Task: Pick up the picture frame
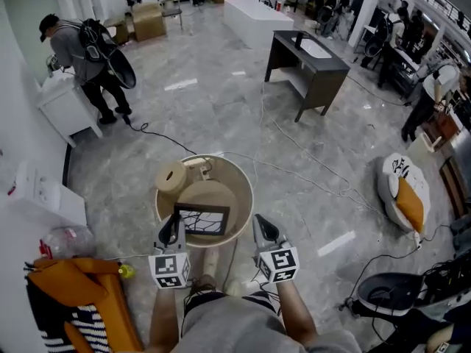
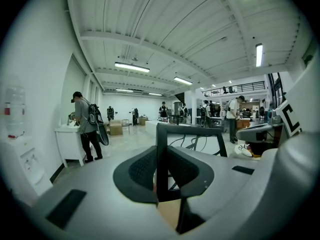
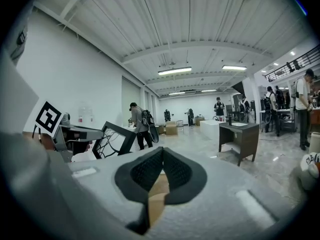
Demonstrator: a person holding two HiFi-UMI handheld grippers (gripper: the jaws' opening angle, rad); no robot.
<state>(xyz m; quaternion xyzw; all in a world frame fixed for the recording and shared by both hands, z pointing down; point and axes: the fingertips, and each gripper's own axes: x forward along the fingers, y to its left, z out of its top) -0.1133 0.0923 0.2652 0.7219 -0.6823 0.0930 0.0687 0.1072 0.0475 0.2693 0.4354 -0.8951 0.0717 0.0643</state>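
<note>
Black textured pads of the left gripper (image 2: 161,154) are clenched on one side bar of the thin black rectangular picture frame (image 2: 192,128). The frame stands upright out of the jaws, and dark curving lines cross its pane. It is held over the round beige basket (image 1: 239,190) just ahead of both grippers. A tan roll (image 1: 171,176) and a tan round disc (image 1: 210,195) lie in the basket. The right gripper (image 3: 161,154) sits just to the right of the frame and apart from it, its pads pressed together with nothing between them. Each gripper carries a white marker cube (image 1: 168,268) printed with a square black-and-white pattern, which gives no legible words. Under the basket spreads a glossy grey marble-patterned floor (image 1: 221,109) with thin cables trailing across it. Farther ahead of the right gripper stands a dark grey vanity table with a white basin (image 1: 307,63). Far to the left of the left gripper, a person with a black backpack (image 1: 85,50) stands at a white cabinet (image 1: 66,109). Long strip lights (image 2: 131,67) hang from the ribbed white ceiling.
</note>
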